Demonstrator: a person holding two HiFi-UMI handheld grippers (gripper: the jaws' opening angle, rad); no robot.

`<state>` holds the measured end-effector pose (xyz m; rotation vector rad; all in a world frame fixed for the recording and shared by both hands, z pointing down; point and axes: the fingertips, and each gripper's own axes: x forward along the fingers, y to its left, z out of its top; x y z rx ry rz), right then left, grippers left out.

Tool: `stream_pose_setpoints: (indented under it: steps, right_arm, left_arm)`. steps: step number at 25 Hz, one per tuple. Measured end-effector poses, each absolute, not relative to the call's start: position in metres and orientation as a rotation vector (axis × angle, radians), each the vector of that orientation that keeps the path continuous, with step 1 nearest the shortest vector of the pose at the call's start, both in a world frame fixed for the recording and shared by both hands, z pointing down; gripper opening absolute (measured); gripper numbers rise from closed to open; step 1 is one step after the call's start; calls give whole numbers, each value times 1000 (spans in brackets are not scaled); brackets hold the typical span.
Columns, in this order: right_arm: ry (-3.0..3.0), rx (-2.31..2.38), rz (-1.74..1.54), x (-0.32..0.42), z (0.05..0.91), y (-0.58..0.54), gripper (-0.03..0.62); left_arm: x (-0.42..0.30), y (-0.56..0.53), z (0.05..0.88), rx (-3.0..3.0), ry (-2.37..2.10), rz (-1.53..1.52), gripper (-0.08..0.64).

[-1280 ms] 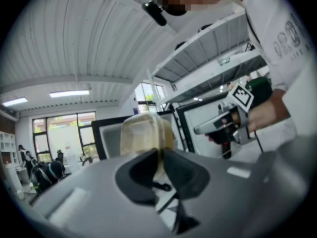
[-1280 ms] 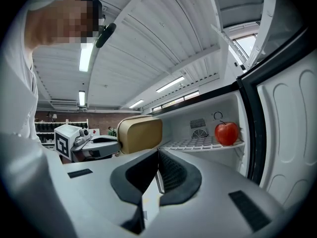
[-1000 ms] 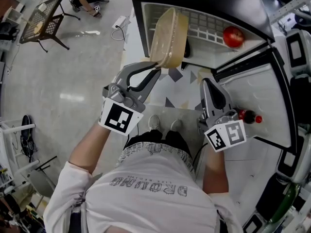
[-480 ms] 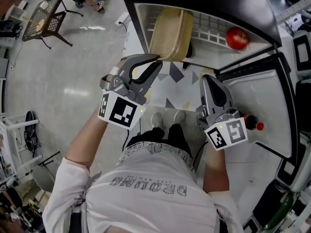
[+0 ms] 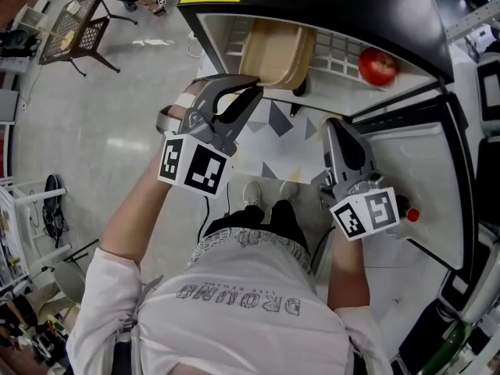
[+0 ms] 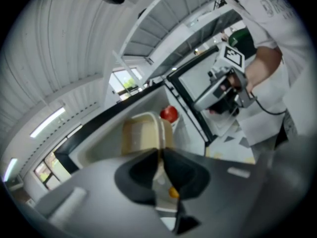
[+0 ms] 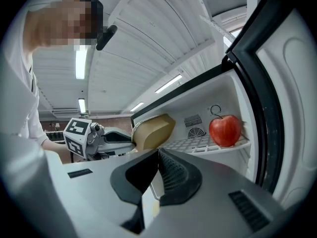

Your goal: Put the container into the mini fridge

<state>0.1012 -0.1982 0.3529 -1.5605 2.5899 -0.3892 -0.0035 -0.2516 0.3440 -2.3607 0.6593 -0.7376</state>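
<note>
The container (image 5: 275, 53) is at the left of the fridge (image 5: 351, 6) opening; the apple (image 5: 378, 66) rests on the shelf (image 5: 332, 49), right.

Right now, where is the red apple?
In the head view the red apple sits on the white wire shelf inside the mini fridge, at its right end, apart from the tan container on the left.

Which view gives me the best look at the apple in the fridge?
Right gripper view: the apple shows large, whole and sharp, stem up, on the wire shelf. The head view sees it from above, smaller and slightly blurred. The left gripper view shows it tiny, just past the container.
</note>
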Motion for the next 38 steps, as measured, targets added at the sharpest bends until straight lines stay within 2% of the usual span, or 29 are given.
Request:
stream_pose_setpoints:
  steps: [25, 38]
  right_arm:
    - [2594, -1483, -480, 121, 379, -232, 2]
    - [2597, -1468, -503, 123, 384, -244, 3]
  left_arm:
    - [37, -315, 369, -1945, 508, -1075, 44]
    - [44, -333, 379, -1838, 446, -1153, 46]
